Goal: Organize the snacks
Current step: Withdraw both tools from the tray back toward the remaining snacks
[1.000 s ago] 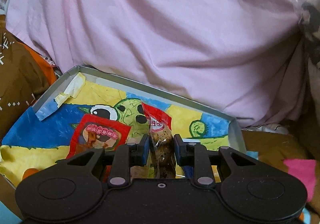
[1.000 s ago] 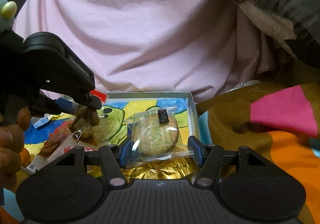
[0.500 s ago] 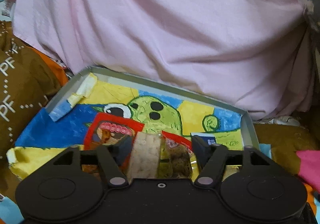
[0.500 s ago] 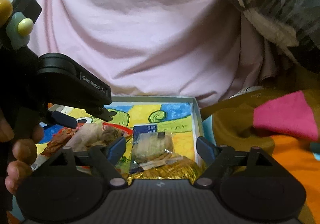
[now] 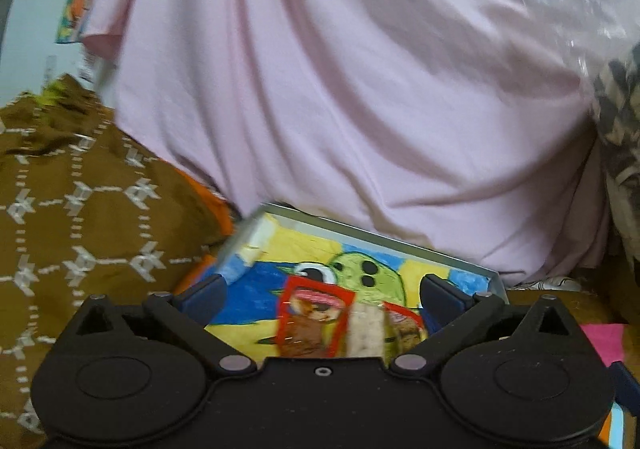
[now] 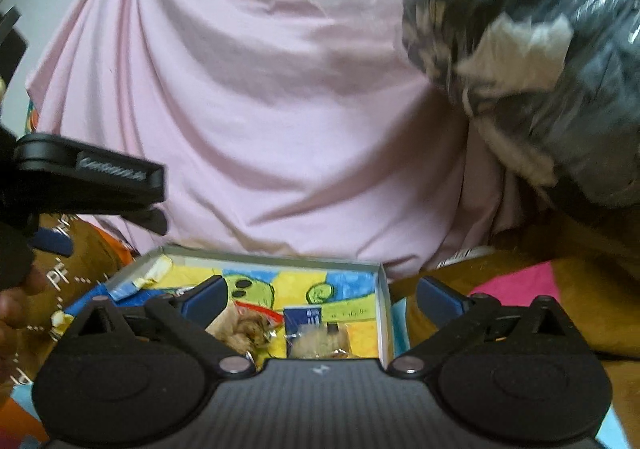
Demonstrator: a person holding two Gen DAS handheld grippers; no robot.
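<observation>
A shallow grey tray [image 5: 380,239] [image 6: 280,261] lined with a bright cartoon drawing holds the snacks. In the left wrist view a red packet [image 5: 312,323], a pale bar [image 5: 366,331] and a cookie packet [image 5: 406,329] lie in it. My left gripper [image 5: 322,299] hangs above them, its jaws opening wide and touching nothing. In the right wrist view a brown cookie packet [image 6: 244,327] and a clear-wrapped round biscuit [image 6: 320,341] lie by the tray's right wall. The jaws of my right gripper [image 6: 320,299] are also opening, with nothing gripped. My left gripper [image 6: 104,233] shows at the left edge.
A large pink cloth [image 5: 340,89] rises right behind the tray. Brown patterned bedding [image 5: 80,209] lies to the left, with a pink patch [image 6: 516,285] on the right. A crinkly plastic bag [image 6: 540,69] hangs at upper right. A person's hand [image 6: 16,305] holds the left gripper.
Both grippers let go of their snacks, the cookie packet on the left and the round biscuit on the right. Both opened wide and drew back and up from the tray.
</observation>
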